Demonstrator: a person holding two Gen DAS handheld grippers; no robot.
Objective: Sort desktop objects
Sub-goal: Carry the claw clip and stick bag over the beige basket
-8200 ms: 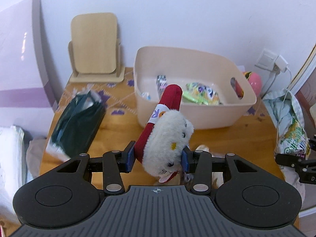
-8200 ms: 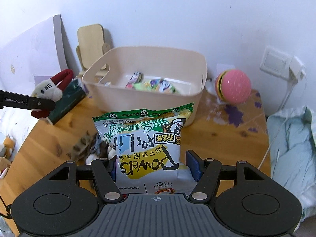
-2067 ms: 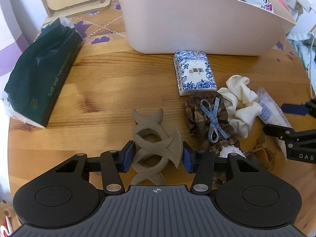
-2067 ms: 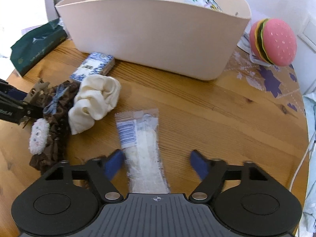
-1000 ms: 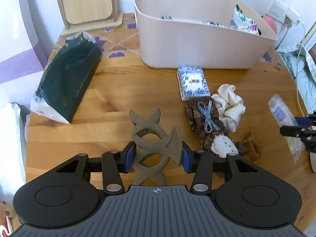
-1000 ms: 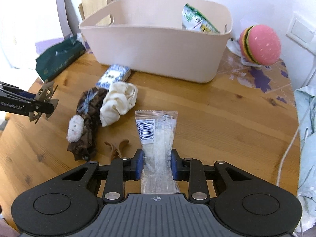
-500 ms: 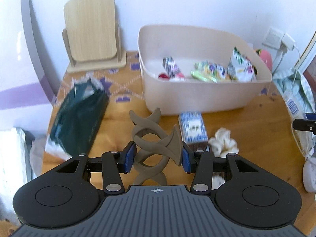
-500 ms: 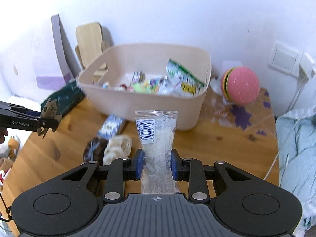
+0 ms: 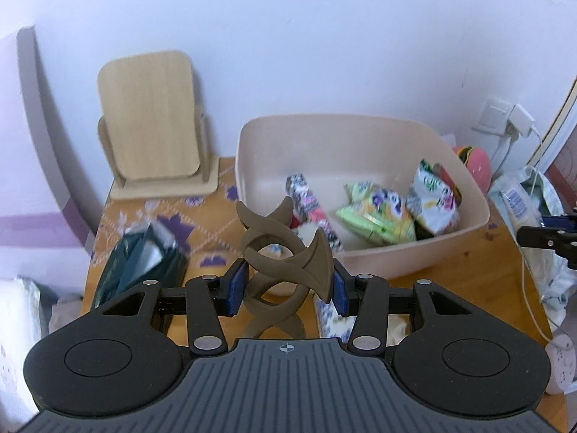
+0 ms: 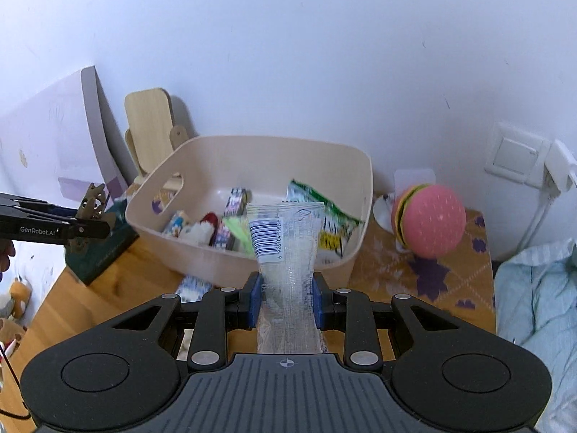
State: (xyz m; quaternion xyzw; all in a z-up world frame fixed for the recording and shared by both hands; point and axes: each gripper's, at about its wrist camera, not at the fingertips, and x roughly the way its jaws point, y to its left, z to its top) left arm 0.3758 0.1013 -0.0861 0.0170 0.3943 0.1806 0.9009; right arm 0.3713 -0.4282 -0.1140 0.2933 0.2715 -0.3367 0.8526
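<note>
My left gripper [image 9: 286, 285] is shut on a brown twisted hair claw [image 9: 285, 249] and holds it high above the table, in front of the beige bin [image 9: 364, 130]. It also shows at the left of the right wrist view [image 10: 92, 213]. My right gripper [image 10: 286, 296] is shut on a clear plastic packet with a barcode [image 10: 285, 252], raised in front of the bin [image 10: 274, 144]. The bin holds snack bags [image 9: 432, 195], small boxes and a plush toy [image 10: 202, 229]. The right gripper's tip [image 9: 544, 234] shows at the right edge of the left wrist view.
A wooden stand [image 9: 151, 126] is behind the bin at left. A dark green tissue pack [image 9: 140, 259] lies left. A blue-white tissue pack [image 9: 333, 321] and a cream scrunchie lie below my left gripper. A pink burger toy [image 10: 431, 222] sits right of the bin, near wall sockets [image 10: 519, 158].
Both grippers have risen further with their loads and now look down into the bin from higher up. The hair claw and the packet stay gripped.
</note>
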